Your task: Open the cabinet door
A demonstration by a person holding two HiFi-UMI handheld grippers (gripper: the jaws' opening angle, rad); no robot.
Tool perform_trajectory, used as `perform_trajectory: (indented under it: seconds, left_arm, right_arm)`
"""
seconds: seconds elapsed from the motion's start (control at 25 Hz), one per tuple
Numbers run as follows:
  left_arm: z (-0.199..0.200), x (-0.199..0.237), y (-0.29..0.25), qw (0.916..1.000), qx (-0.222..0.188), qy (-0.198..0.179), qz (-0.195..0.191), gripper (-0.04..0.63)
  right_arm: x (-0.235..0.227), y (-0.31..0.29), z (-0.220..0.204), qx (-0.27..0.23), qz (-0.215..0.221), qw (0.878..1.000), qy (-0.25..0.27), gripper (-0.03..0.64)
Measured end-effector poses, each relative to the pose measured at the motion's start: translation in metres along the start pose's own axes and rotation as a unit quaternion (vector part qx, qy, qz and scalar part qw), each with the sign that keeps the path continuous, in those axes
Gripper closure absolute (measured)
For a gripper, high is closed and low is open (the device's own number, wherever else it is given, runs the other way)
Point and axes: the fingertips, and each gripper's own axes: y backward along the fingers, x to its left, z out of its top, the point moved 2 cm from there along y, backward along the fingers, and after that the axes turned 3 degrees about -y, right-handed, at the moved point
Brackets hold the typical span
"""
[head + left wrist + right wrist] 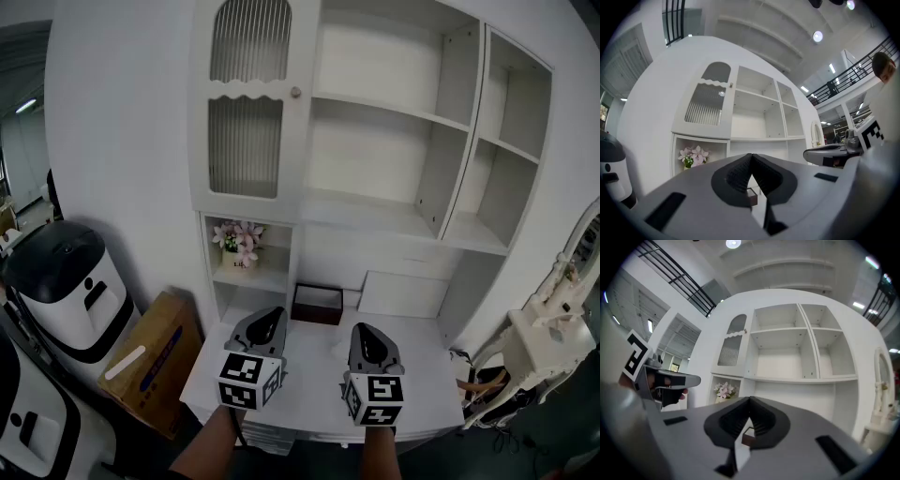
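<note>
Risk is judged greatest at the small knob (pixel 296 92): it could be missed or slipped off if approached with clenched jaws. The cabinet door (pixel 248 108) is seen closed at upper left, well apart from both grippers. Left gripper (pixel 266 321) and right gripper (pixel 371 334) are held low over the bench (pixel 309 380), jaws pressed together on nothing. Pink flowers (pixel 240 242) are kept in the cubby below the door; what the dark box (pixel 317 304) holds cannot be told
</note>
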Motion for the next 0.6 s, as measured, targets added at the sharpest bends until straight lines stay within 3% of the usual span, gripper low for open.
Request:
perform_trajectory:
  seconds: [0.6]
  left_arm:
    - [0.0017, -0.005, -0.0015, 1.0, 0.003, -0.006, -0.001, 0.586]
  right_arm:
    - [-0.0045, 0.0034, 0.002, -0.008, -0.003, 1.0, 0.0, 0.595]
